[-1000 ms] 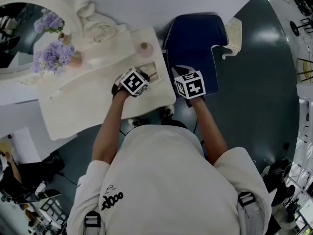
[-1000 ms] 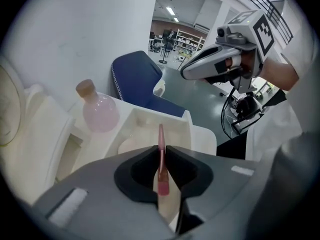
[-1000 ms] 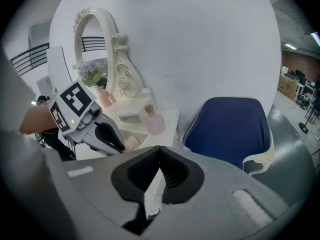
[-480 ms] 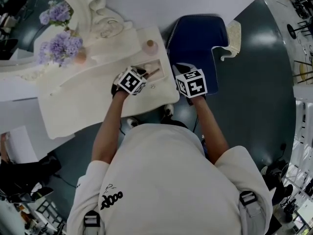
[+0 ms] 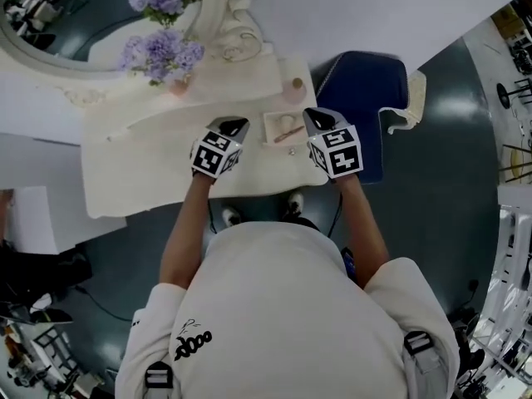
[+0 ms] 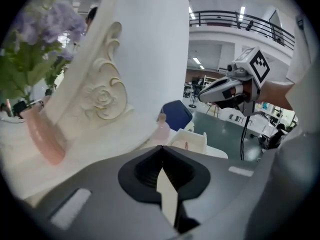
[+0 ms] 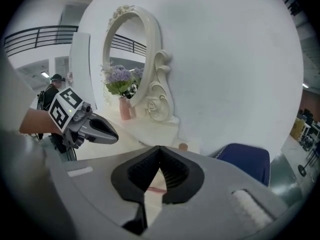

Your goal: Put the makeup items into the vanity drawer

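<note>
Roughly midway, I'd judge: a slim pink makeup item (image 5: 288,132) lies in the open vanity drawer (image 5: 268,129) at the worktop's (image 5: 150,165) near right edge. A pink bottle (image 5: 293,90) stands just far of the drawer, seemingly left to stow. Left gripper (image 5: 234,125) and right gripper (image 5: 315,117) flank the drawer, both closed and empty.

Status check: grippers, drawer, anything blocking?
Left gripper closing to shut, empty; right gripper shut, empty. Drawer open, slim pinkish item inside. Pink bottle on tabletop behind drawer, not in the way.
</note>
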Demonstrator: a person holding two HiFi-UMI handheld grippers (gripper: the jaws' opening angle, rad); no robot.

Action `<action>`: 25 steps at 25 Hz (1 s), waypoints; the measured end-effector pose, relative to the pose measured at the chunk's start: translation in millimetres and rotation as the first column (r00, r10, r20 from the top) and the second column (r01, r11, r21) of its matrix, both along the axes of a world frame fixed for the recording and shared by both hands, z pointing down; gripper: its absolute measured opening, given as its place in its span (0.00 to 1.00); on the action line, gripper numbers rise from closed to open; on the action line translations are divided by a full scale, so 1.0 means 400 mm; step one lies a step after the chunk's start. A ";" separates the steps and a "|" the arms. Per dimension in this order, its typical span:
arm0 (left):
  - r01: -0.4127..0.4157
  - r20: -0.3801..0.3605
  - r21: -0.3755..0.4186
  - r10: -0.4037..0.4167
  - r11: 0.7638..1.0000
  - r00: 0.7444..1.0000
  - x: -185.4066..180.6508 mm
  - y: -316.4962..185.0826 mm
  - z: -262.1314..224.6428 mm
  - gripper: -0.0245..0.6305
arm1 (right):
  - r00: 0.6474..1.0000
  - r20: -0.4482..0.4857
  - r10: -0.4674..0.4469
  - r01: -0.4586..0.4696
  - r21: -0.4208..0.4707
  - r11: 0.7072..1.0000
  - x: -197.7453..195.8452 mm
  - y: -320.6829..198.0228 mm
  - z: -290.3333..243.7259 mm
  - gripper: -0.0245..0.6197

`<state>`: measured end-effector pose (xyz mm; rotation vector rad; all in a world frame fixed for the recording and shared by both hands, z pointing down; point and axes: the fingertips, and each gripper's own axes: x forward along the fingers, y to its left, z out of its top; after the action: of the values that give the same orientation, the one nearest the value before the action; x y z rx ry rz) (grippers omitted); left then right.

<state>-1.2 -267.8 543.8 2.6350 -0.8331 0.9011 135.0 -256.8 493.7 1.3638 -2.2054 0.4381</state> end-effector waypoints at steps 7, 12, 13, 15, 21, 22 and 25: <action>0.225 -0.089 0.175 -0.212 0.959 0.973 -0.252 -0.037 -0.167 0.06 | 0.995 -0.037 -0.093 0.098 0.156 0.983 -0.153 -0.040 -0.148 0.04; 0.335 -0.156 0.304 -0.300 0.892 0.941 -0.401 -0.054 -0.334 0.06 | 0.989 -0.020 -0.147 0.147 0.251 0.957 -0.247 -0.039 -0.271 0.04; 0.349 -0.170 0.329 -0.308 0.878 0.936 -0.423 -0.056 -0.367 0.06 | 0.987 -0.010 -0.159 0.156 0.265 0.952 -0.264 -0.040 -0.293 0.04; 0.368 -0.191 0.372 -0.318 0.852 0.929 -0.457 -0.054 -0.427 0.06 | 0.984 -0.001 -0.177 0.170 0.297 0.940 -0.295 -0.039 -0.336 0.04; 0.390 -0.240 0.463 -0.311 0.796 0.920 -0.505 -0.025 -0.559 0.06 | 0.978 -0.024 -0.209 0.201 0.397 0.896 -0.359 -0.038 -0.449 0.04; 0.391 -0.245 0.475 -0.308 0.788 0.919 -0.511 -0.019 -0.576 0.06 | 0.976 -0.025 -0.215 0.206 0.406 0.890 -0.370 -0.039 -0.462 0.04; 0.392 -0.258 0.503 -0.300 0.770 0.919 -0.527 -0.003 -0.617 0.06 | 0.973 -0.026 -0.229 0.218 0.427 0.878 -0.399 -0.038 -0.491 0.04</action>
<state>-211.9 -269.1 296.9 2.7882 -1.6768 0.3694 -24.6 -271.9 297.4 1.2848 -2.5442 -0.1268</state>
